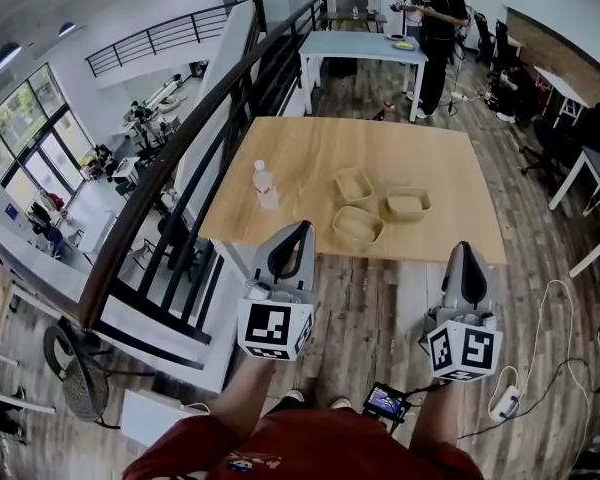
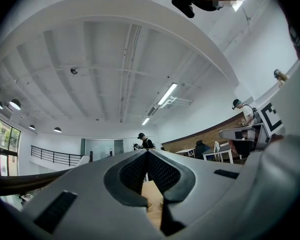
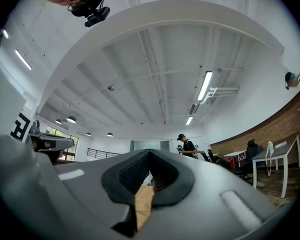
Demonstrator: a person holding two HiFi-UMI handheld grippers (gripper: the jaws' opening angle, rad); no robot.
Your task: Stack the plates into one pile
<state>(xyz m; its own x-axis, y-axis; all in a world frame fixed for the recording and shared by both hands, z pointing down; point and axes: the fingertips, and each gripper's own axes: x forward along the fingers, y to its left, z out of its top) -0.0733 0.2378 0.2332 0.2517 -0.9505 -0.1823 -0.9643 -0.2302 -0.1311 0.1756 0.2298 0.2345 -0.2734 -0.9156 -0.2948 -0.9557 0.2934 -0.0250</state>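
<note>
Three tan plates on the wooden table (image 1: 310, 153), none stacked yet: far plate (image 1: 354, 185), right plate (image 1: 406, 204), near plate (image 1: 358, 226). They sit close together, apparently not touching. The near one lies just inside the table's front edge. A clear bottle (image 1: 266, 185) stands upright to their left, apart from them.

My left gripper (image 1: 298, 233) and right gripper (image 1: 464, 253) hang short of the table edge, noses a little above level. Both have jaws pressed together, nothing between them.

Risks, as I judge them:
- Going in with jaws together would shove a plate instead of taking its rim.
- The near plate could be nudged off the front edge.
- A wide sweep by my left gripper could tip the bottle.
- A plate set down off-centre may leave the pile crooked.

Only the head view shows the plates and their layout. The left gripper view and right gripper view give mostly ceiling, a person (image 3: 186, 144) far off, and a sliver of tabletop below the jaws. They do show plainly that the pads meet.
</note>
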